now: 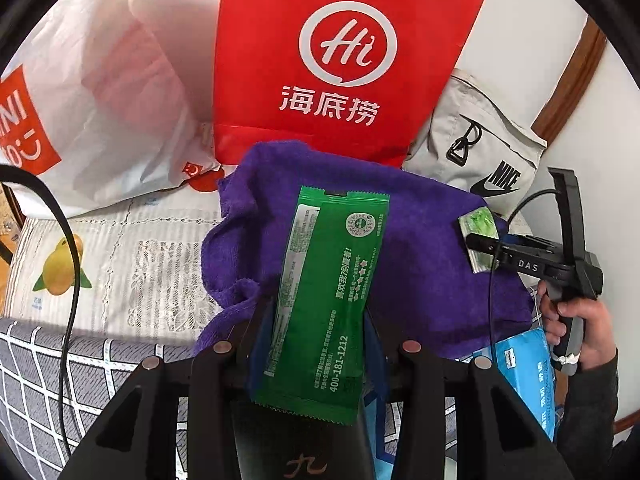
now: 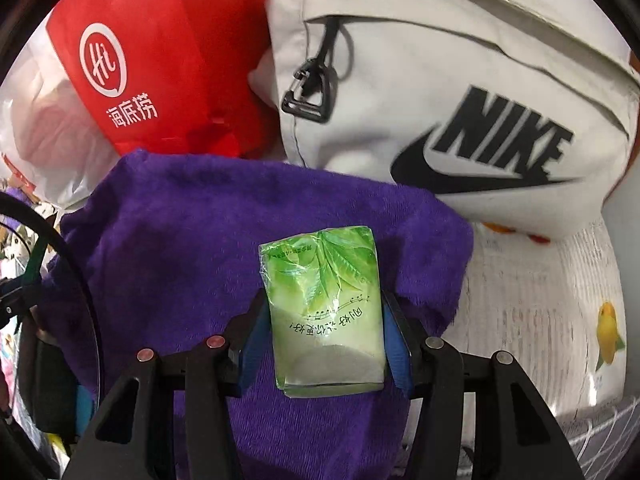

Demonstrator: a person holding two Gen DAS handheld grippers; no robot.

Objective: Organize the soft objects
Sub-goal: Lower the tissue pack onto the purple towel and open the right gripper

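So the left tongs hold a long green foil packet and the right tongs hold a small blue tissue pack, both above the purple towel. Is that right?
Not quite. The small soft tissue pack in the right tongs is pale green with a leaf print, not blue, as the right wrist view shows. The rest stands: the left tongs hold the long green foil packet, both above the fluffy purple towel.

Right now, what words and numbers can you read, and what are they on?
"Hi" and "海底捞": red bag.
"NIKE": grey bag.
"400-181-1212": green packet in the left gripper; its other print is too small.
"DAS": right gripper.
"MINI", cut off: white bag.
Tissue pack: print blurred.
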